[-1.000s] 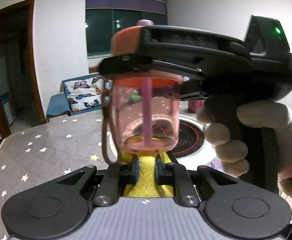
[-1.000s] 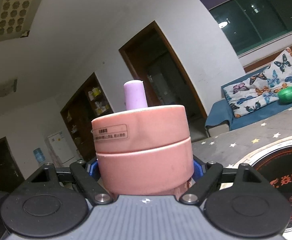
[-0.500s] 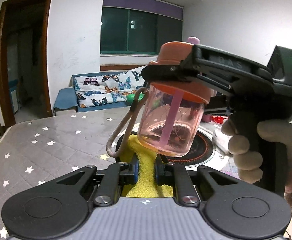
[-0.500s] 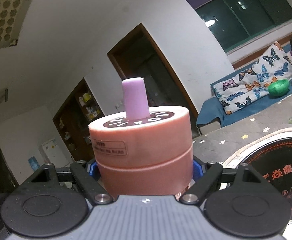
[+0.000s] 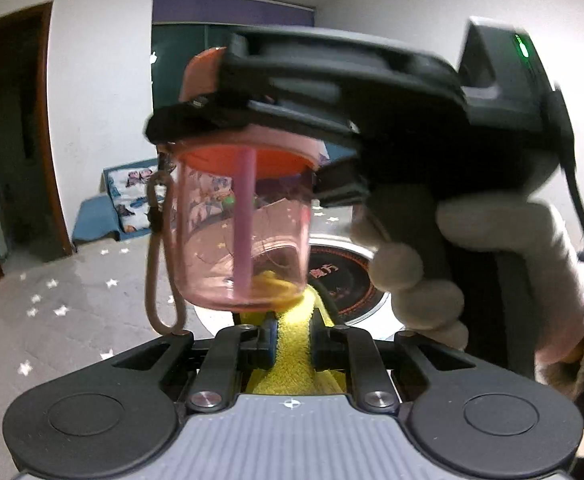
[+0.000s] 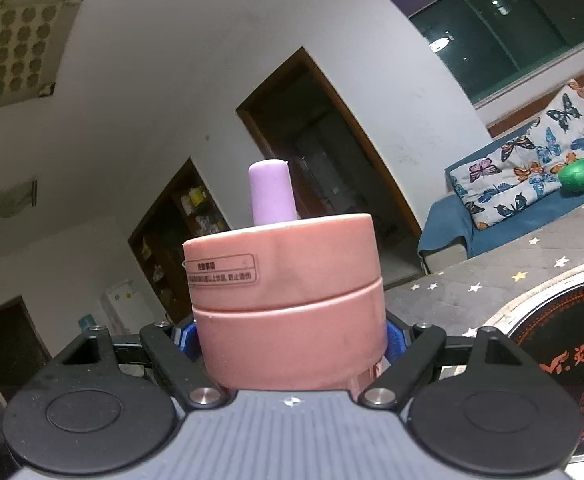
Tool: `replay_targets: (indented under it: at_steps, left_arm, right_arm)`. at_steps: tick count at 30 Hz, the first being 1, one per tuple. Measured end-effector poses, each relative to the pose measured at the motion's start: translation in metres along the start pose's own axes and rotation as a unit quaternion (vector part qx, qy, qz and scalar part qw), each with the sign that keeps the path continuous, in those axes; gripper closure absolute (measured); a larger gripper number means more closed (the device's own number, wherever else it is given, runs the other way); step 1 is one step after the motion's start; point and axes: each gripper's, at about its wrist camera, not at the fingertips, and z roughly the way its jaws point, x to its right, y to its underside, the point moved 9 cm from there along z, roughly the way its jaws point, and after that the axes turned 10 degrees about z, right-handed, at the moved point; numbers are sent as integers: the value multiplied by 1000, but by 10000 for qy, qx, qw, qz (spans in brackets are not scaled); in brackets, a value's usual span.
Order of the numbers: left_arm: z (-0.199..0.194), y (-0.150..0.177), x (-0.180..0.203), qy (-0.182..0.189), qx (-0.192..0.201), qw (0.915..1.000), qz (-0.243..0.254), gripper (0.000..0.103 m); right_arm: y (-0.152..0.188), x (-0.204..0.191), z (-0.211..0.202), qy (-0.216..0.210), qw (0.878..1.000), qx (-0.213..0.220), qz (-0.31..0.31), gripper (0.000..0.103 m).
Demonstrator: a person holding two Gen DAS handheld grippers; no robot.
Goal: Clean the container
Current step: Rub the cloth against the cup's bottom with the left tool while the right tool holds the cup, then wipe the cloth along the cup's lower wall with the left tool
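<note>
Left wrist view: the left gripper (image 5: 290, 342) points slightly downward over the star-patterned table (image 5: 51, 304), its fingers pressed together on a yellow cloth (image 5: 292, 364). The cloth's front end touches the bottom of the container (image 5: 239, 236), a clear pink cup with an orange-pink lid (image 5: 203, 76), a purple straw (image 5: 243, 220) inside and a loop strap (image 5: 155, 256) hanging at its side. The cup hangs in the air above the table, near its round inset burner (image 5: 344, 276). A gloved hand (image 5: 464, 264) holds the right gripper's handle level.

Right wrist view: the right gripper (image 6: 290, 340) clamps the container's lid (image 6: 287, 300) between its blue finger pads (image 6: 396, 338). The straw tip (image 6: 272, 192) stands upright above it.
</note>
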Motion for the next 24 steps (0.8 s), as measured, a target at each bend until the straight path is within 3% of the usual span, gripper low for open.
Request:
replay_targets:
  at_steps: [10,18,24]
  left_arm:
    - [0,9,-18,-186,-68,9996,-176,87]
    - [0,12,-53,-560,-85,9974,-441,87]
    - [-1,17,-67,-588,-76,9948,-825,87]
  right_arm:
    - [5,-2,-9,237,9985,29,-495,19]
    - [9,4,-9,356,9990,-64,-258,19]
    - [20,9,-11,414,9990,-189,13,19]
